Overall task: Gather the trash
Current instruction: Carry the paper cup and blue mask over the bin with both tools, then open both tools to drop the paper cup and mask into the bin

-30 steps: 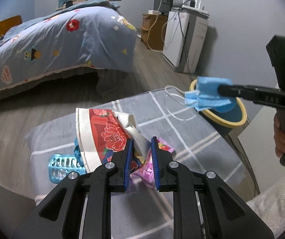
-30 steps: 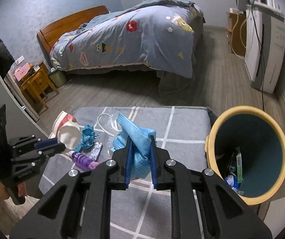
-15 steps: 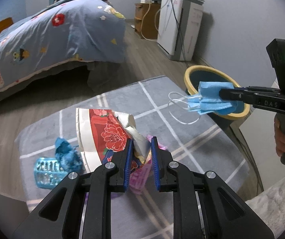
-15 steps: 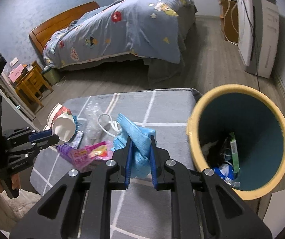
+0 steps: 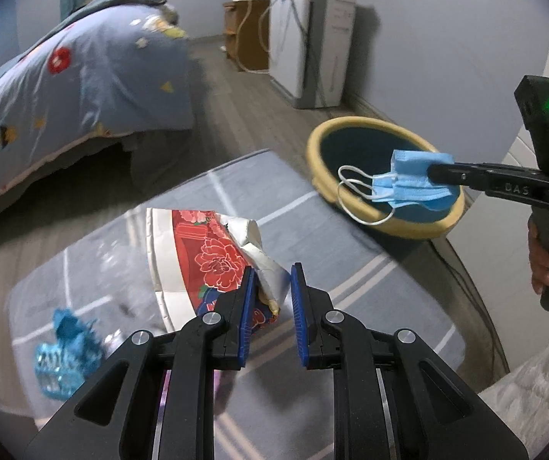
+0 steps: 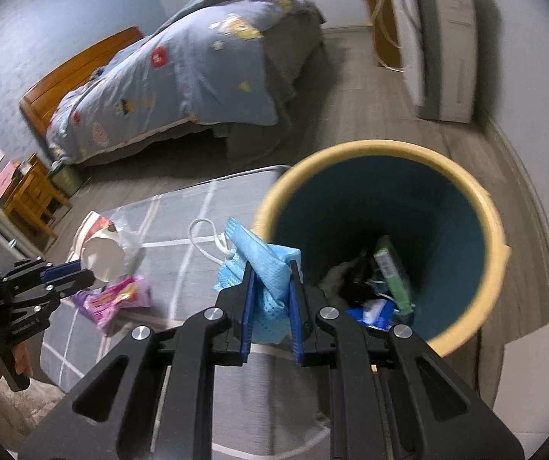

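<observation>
Right now the right gripper (image 6: 270, 287), clamped on the blue mask (image 6: 270, 268), hangs at the bin (image 6: 497, 253) rim, nearer than the left gripper (image 5: 270, 291), which pinches the paper cup (image 5: 205, 253) beside the bin.

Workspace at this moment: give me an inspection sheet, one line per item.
Surface: grey checked mat.
Job's things: blue face mask; crushed paper cup; yellow-rimmed bin holding trash.
Clutter: pink wrapper, teal plastic piece on mat.
Grippers: right gripper shut on mask beside the bin's rim; left gripper shut on cup.
Cables: cords by white appliance.
Surroundings: bed, wooden stool.
</observation>
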`<state>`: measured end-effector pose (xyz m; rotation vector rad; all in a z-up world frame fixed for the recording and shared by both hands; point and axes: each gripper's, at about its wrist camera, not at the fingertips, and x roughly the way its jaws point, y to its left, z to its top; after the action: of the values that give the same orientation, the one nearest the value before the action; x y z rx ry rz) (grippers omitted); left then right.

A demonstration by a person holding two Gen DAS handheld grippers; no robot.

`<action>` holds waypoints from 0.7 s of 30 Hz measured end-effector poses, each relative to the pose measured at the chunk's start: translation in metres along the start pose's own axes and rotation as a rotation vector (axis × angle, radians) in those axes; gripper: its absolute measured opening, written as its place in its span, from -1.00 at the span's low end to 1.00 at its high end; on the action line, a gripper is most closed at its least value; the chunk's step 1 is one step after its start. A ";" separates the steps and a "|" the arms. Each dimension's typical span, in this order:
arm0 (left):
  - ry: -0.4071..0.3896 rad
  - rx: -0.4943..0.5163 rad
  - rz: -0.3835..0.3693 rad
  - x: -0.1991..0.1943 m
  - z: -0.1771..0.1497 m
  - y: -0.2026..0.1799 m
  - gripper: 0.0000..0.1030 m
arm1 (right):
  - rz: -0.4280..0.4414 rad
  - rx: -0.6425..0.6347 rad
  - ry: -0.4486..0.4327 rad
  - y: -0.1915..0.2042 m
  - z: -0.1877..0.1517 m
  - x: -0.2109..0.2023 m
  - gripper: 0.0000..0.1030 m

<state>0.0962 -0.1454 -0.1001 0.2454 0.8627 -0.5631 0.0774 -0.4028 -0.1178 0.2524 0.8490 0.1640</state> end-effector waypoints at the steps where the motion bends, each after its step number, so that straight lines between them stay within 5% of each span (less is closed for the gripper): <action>1: -0.004 0.008 -0.008 0.002 0.004 -0.004 -0.62 | -0.012 0.005 -0.002 -0.006 0.000 -0.001 -0.70; 17: -0.025 0.098 -0.162 0.037 0.051 -0.076 -0.62 | -0.349 -0.029 -0.059 -0.065 -0.004 -0.014 -0.70; 21: -0.015 0.125 -0.222 0.053 0.061 -0.095 -0.62 | -0.374 0.000 -0.059 -0.080 -0.005 -0.014 -0.70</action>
<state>0.1101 -0.2691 -0.1003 0.2603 0.8464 -0.8271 0.0682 -0.4816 -0.1339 0.0950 0.8229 -0.1918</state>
